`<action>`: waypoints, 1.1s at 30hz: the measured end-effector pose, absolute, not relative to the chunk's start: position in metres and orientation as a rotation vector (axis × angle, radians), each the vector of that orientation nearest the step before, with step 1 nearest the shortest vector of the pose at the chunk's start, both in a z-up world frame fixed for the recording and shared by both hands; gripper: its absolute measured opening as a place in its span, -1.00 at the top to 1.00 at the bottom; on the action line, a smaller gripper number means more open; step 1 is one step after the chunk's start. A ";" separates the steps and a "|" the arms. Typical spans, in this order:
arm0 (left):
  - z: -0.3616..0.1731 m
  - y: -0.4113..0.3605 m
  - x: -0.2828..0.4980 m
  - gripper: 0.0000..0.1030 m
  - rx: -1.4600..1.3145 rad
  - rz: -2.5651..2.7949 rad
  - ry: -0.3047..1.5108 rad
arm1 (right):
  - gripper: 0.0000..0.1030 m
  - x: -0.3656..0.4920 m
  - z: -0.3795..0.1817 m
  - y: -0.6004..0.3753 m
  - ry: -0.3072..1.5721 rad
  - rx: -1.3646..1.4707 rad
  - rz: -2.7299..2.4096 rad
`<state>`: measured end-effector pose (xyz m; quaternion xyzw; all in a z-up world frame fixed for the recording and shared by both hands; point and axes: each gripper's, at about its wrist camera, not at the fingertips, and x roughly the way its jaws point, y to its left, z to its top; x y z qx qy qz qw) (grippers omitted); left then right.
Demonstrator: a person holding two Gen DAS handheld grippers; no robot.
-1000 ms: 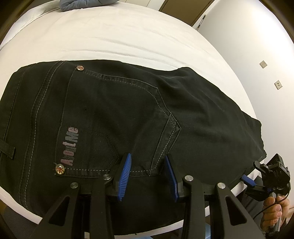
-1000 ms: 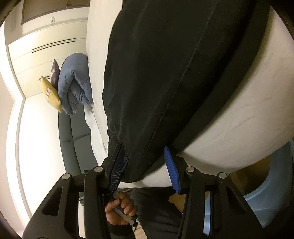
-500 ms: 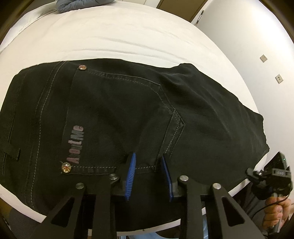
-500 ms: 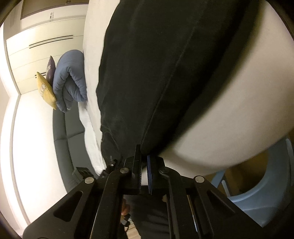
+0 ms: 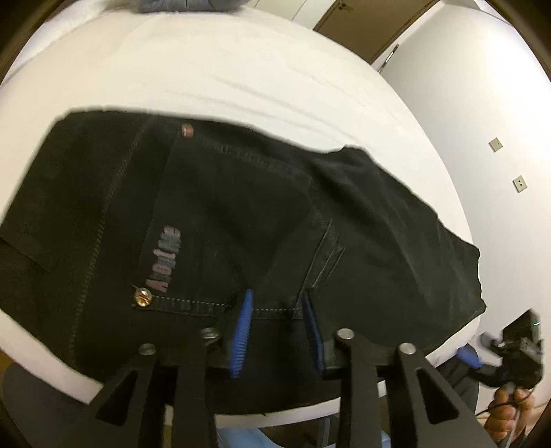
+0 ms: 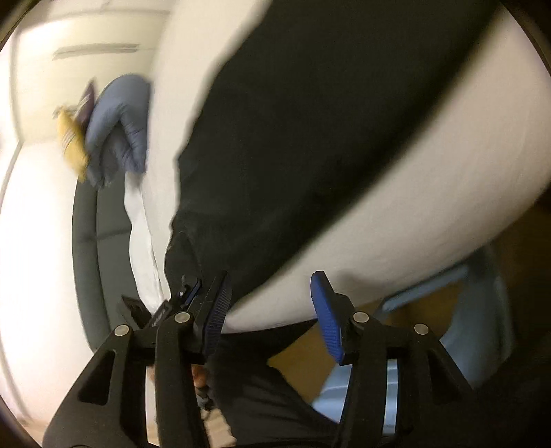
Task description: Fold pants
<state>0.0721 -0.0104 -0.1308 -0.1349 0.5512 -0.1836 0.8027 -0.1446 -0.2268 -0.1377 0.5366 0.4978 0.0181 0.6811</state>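
Black pants (image 5: 261, 220) lie flat along near edge of bed (image 5: 241, 69). Denim: heavyish, limp, not slippery. Left claw (image 5: 279, 331) part-open astride pocket seam, nothing pinched. Right claw (image 6: 272, 306) wide open, empty, beside hem corner. Best hold: waistband, hem.

White bed (image 5: 241, 69), blue jacket (image 6: 117, 120) beside yellow cushion (image 6: 70, 141), wall sockets (image 5: 495, 143)

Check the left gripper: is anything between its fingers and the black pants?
Nothing visible. The left gripper sits right at the near edge of the pants, pads apart, denim between them. Beyond the pants only bare white bed shows, with a blue-grey bundle at its far edge.
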 end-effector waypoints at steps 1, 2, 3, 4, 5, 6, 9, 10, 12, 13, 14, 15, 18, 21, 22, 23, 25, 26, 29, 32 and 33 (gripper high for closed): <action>-0.122 -0.013 0.072 0.30 -0.290 -0.399 1.160 | 0.07 -0.138 -0.122 -0.228 1.086 1.150 0.077; -0.113 -0.016 0.074 0.26 -0.302 -0.411 1.136 | 0.07 -0.129 -0.110 -0.230 1.053 1.107 0.107; -0.105 -0.021 0.078 0.19 -0.317 -0.428 1.113 | 0.08 -0.118 -0.100 -0.230 1.012 1.079 0.147; -0.100 -0.027 0.081 0.14 -0.320 -0.440 1.097 | 0.10 -0.104 -0.095 -0.231 0.977 1.066 0.194; -0.096 -0.036 0.087 0.14 -0.318 -0.453 1.082 | 0.13 -0.087 -0.096 -0.231 0.967 1.062 0.225; -0.094 -0.046 0.093 0.14 -0.313 -0.465 1.072 | 0.14 -0.074 -0.099 -0.231 0.969 1.062 0.237; -0.105 -0.076 0.110 0.15 -0.303 -0.496 1.076 | 0.39 -0.032 -0.125 -0.232 0.977 1.124 0.292; -0.112 -0.086 0.115 0.17 -0.296 -0.506 1.095 | 0.39 -0.021 -0.140 -0.235 1.002 1.151 0.258; -0.134 -0.102 0.122 0.20 -0.262 -0.501 1.145 | 0.47 -0.012 -0.167 -0.247 1.016 1.203 0.227; -0.145 -0.106 0.122 0.33 -0.239 -0.481 1.173 | 0.87 -0.014 -0.184 -0.260 1.037 1.228 0.145; -0.153 -0.106 0.120 0.39 -0.234 -0.469 1.180 | 1.00 -0.019 -0.196 -0.270 1.034 1.260 0.125; -0.156 -0.103 0.118 0.50 -0.241 -0.466 1.168 | 1.00 -0.025 -0.203 -0.284 1.009 1.303 0.107; -0.162 -0.084 0.115 0.79 -0.304 -0.469 1.172 | 1.00 -0.058 -0.199 -0.343 0.840 1.363 -0.014; -0.167 -0.069 0.114 0.92 -0.374 -0.478 1.186 | 1.00 -0.101 -0.192 -0.413 0.686 1.427 -0.188; -0.166 -0.066 0.113 0.92 -0.390 -0.479 1.184 | 1.00 -0.121 -0.185 -0.441 0.621 1.417 -0.288; -0.166 -0.066 0.113 0.92 -0.386 -0.477 1.182 | 1.00 -0.132 -0.178 -0.455 0.585 1.402 -0.345; -0.159 -0.066 0.107 0.91 -0.364 -0.460 1.179 | 1.00 -0.152 -0.158 -0.480 0.523 1.392 -0.437; -0.153 -0.068 0.103 0.86 -0.350 -0.453 1.167 | 1.00 -0.155 -0.143 -0.484 0.531 1.327 -0.498; -0.131 -0.078 0.098 0.59 -0.310 -0.461 1.109 | 0.86 -0.139 -0.112 -0.473 0.526 1.249 -0.440; -0.118 -0.098 0.109 0.58 -0.301 -0.512 1.082 | 0.86 -0.072 -0.110 -0.428 0.626 1.221 -0.202; -0.116 -0.107 0.115 0.58 -0.291 -0.522 1.076 | 0.86 -0.048 -0.115 -0.412 0.660 1.220 -0.125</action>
